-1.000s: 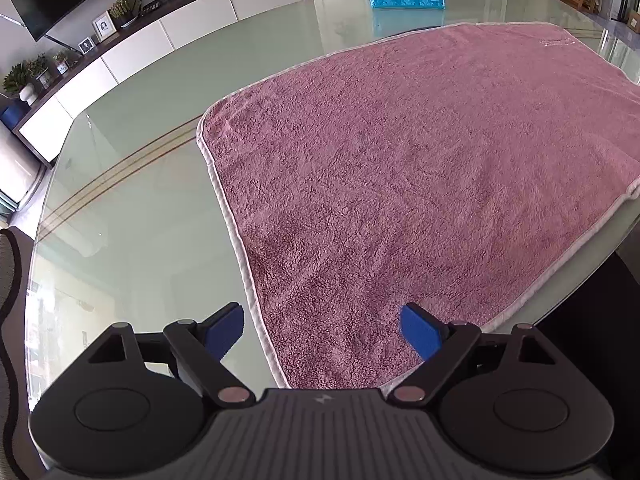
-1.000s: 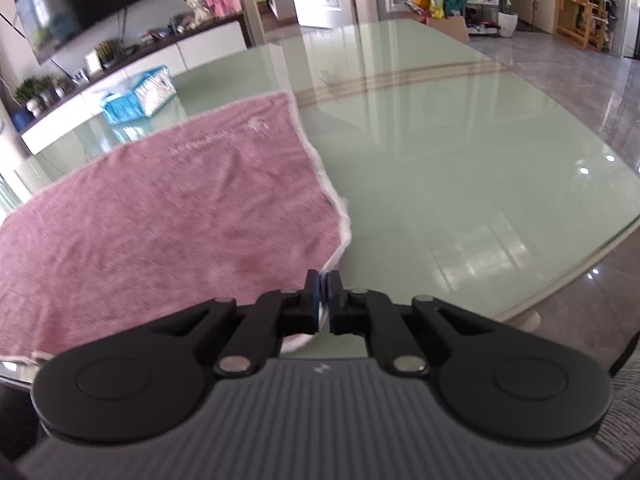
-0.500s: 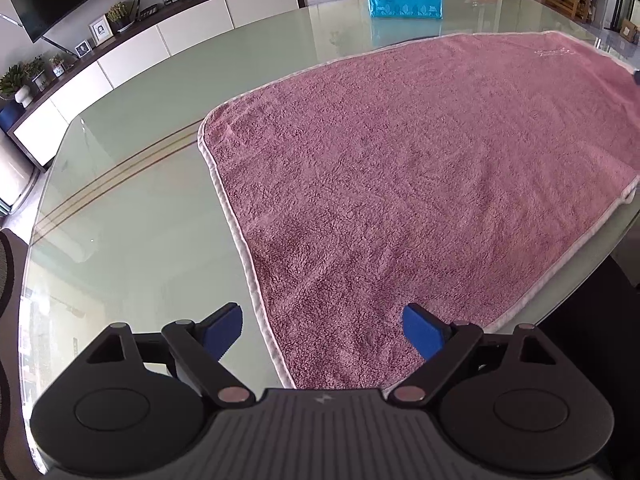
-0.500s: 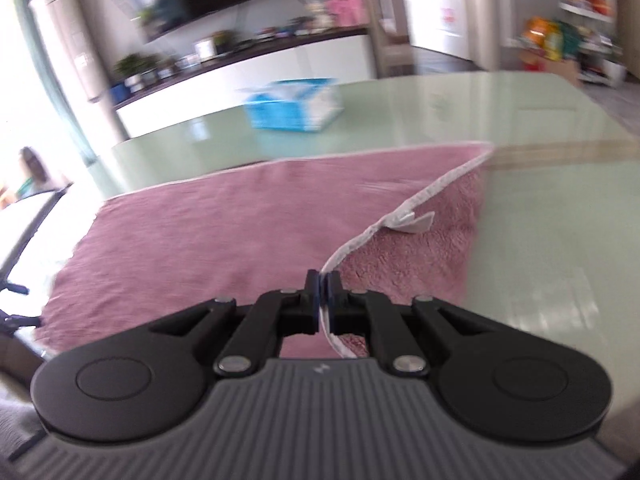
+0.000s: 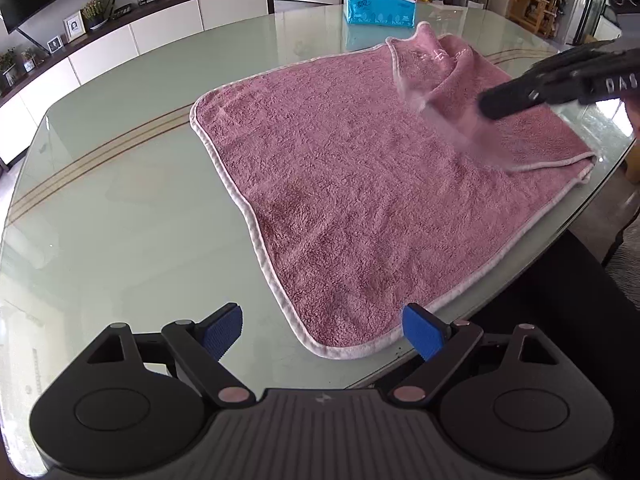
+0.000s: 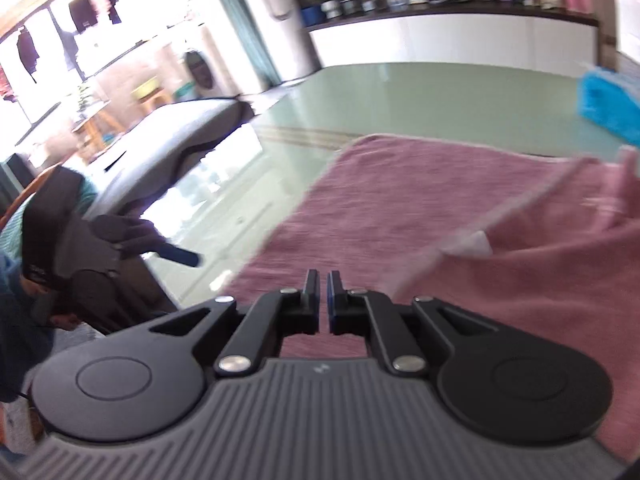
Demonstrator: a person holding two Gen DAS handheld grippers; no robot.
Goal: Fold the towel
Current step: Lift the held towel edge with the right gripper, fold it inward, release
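A pink towel (image 5: 360, 184) with a white hem lies spread on the glass table (image 5: 120, 200). My left gripper (image 5: 322, 334) hovers open over the towel's near left corner, one blue pad on each side of it, touching nothing. In the left wrist view my right gripper (image 5: 486, 106) reaches in from the upper right, shut on the towel's right end, which trails from it in a blurred, lifted fold (image 5: 436, 64). The right wrist view shows the right gripper (image 6: 323, 284) shut above the towel (image 6: 400, 200), with a raised fold and white label (image 6: 476, 244) to its right.
A blue tissue box (image 5: 380, 8) stands on the far side of the table, past the towel. The table's front edge (image 5: 520, 280) runs close along the towel's near hem. A grey chair back (image 6: 168, 148) and a person's sleeve (image 6: 16, 312) lie left of the table.
My right gripper has swung fast to the left, carrying the towel's right end up and over the spread part. The left gripper has drifted a little; the near corner now sits between its pads.
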